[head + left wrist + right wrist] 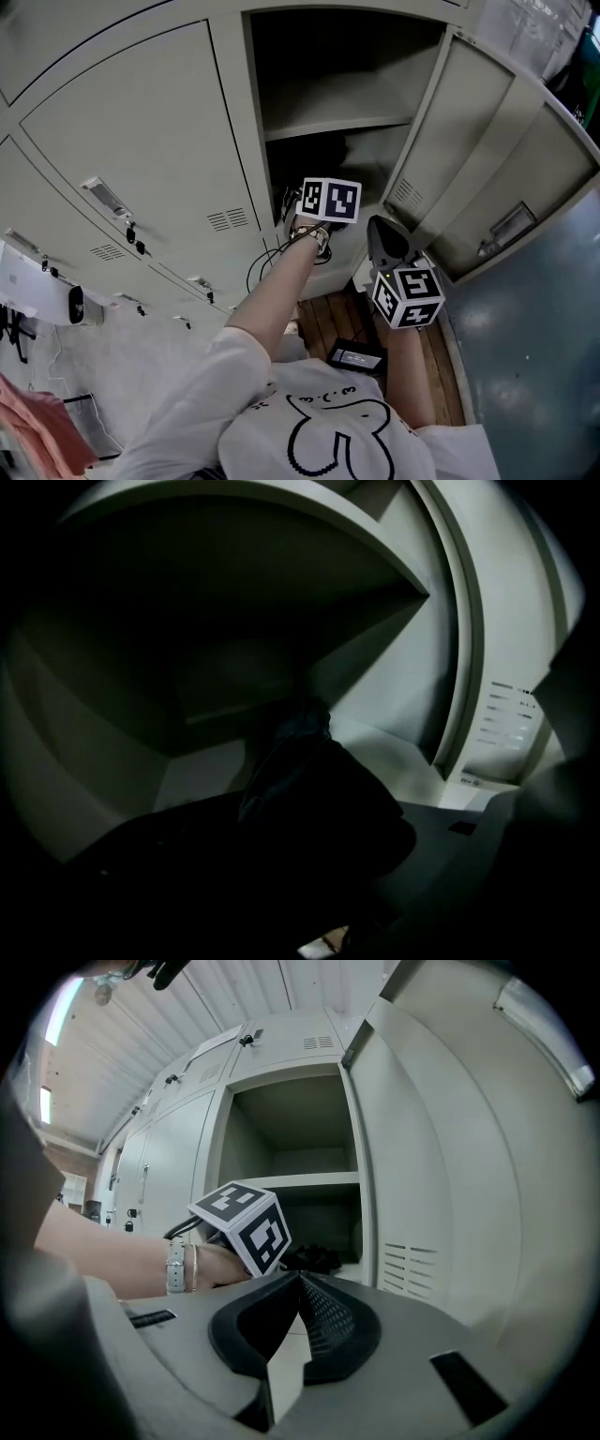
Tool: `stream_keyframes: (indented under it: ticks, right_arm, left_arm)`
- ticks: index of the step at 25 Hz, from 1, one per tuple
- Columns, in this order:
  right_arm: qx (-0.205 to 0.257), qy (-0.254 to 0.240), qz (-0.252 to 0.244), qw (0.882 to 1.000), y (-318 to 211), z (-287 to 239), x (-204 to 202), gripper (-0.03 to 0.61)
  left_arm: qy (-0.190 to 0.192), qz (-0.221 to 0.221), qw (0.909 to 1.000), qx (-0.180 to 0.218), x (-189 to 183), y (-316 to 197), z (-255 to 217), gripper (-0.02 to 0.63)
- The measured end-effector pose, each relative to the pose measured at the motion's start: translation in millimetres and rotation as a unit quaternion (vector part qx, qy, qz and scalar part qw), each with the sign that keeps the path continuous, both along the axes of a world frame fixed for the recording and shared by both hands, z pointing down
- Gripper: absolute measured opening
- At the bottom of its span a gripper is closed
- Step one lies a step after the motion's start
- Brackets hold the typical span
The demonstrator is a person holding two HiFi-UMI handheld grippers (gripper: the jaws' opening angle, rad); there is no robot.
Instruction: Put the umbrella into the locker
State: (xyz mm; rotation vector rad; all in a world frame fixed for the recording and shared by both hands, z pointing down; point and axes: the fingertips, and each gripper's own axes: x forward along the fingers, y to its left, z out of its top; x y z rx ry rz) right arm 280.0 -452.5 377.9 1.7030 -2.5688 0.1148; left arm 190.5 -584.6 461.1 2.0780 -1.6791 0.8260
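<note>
The dark folded umbrella (305, 761) lies between the jaws of my left gripper (314, 808), which is shut on it inside the open locker's lower compartment (394, 752). From the head view only that gripper's marker cube (330, 200) shows, in front of the compartment, with the jaws hidden behind it. The right gripper view shows the umbrella (314, 1258) as a dark bundle beyond the cube (246, 1224). My right gripper (298, 1279) is shut and empty, held level outside the locker next to its open door (487, 159); its tip (382, 232) points at the opening.
A shelf (337, 122) divides the open locker, with an empty upper compartment above. Closed locker doors (141, 141) with latches stand to the left. A black device (354, 356) lies on the wooden floor by my feet. A cable (258, 267) hangs near the locker's base.
</note>
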Motion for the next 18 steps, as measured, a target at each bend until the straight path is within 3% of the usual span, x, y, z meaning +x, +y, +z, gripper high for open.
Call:
stream_keyframes:
  ticks: [7, 14, 18]
  right_arm:
    - [-0.005, -0.006, 0.001, 1.0, -13.5, 2.7, 2.1, 0.02]
    - [-0.011, -0.007, -0.004, 1.0, -20.9, 5.9, -5.0, 0.02]
    - [-0.011, -0.005, -0.008, 1.0, -21.1, 5.9, -9.9, 0.02]
  left_arm:
    - [-0.025, 0.018, 0.9991, -0.028, 4.5, -29.7, 4.5, 0.252]
    - [-0.041, 0.049, 0.9934, -0.096, 7.8, -39.1, 8.0, 0.265]
    - [-0.037, 0.056, 0.9934, -0.093, 6.4, -40.2, 7.4, 0.279]
